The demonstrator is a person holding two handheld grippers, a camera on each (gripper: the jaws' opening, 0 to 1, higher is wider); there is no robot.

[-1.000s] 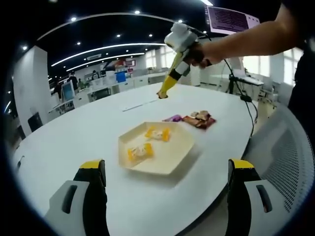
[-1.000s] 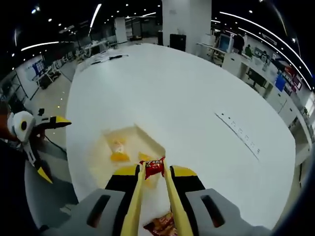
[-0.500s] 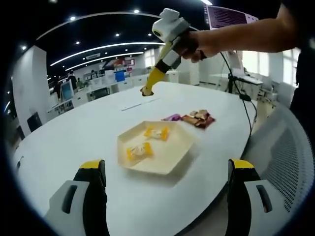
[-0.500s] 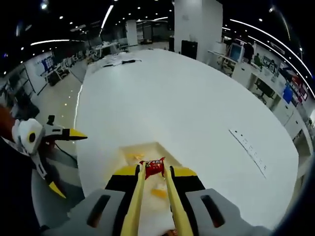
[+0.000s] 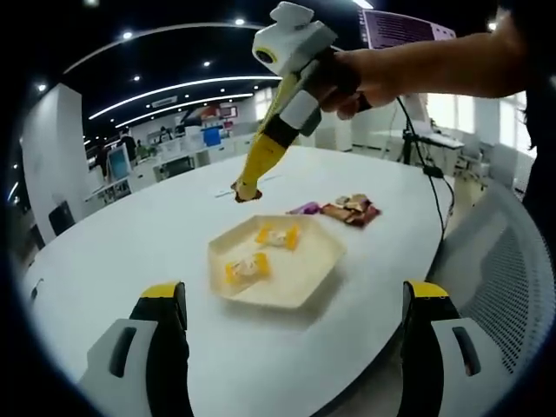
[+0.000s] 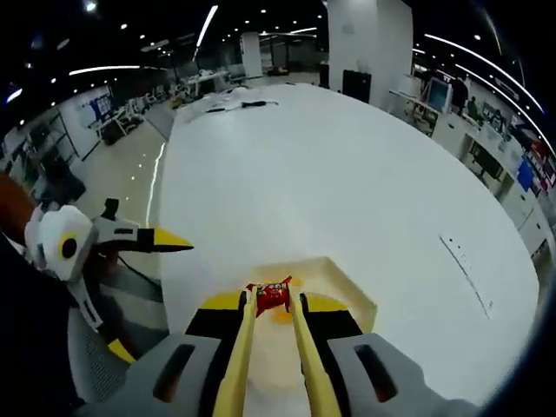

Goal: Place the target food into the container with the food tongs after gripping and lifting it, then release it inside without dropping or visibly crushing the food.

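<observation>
A cream hexagonal tray (image 5: 304, 282) lies on the white table and holds two yellow wrapped sweets (image 5: 278, 234). My right gripper (image 5: 295, 95), held by a hand, is shut on yellow food tongs (image 5: 261, 156). The tongs' tips pinch a small red snack packet (image 5: 241, 193) in the air, above the table just behind the tray's far left edge. In the right gripper view the right gripper (image 6: 271, 304) grips the tongs (image 6: 239, 356), with the red packet (image 6: 271, 294) over the tray's rim (image 6: 352, 287). My left gripper (image 5: 295, 295) stands wide open in front of the tray, holding nothing.
Brown snack packets (image 5: 352, 210) and a purple one (image 5: 304, 208) lie on the table right of the tray. A mesh chair (image 5: 504, 287) stands at the table's right edge. The left gripper (image 6: 87, 252) hangs beyond the table's edge. Desks and monitors fill the room behind.
The right gripper has carried the tongs and red packet left and down, from beyond the loose packets to the tray's edge. The left gripper has stayed still and open.
</observation>
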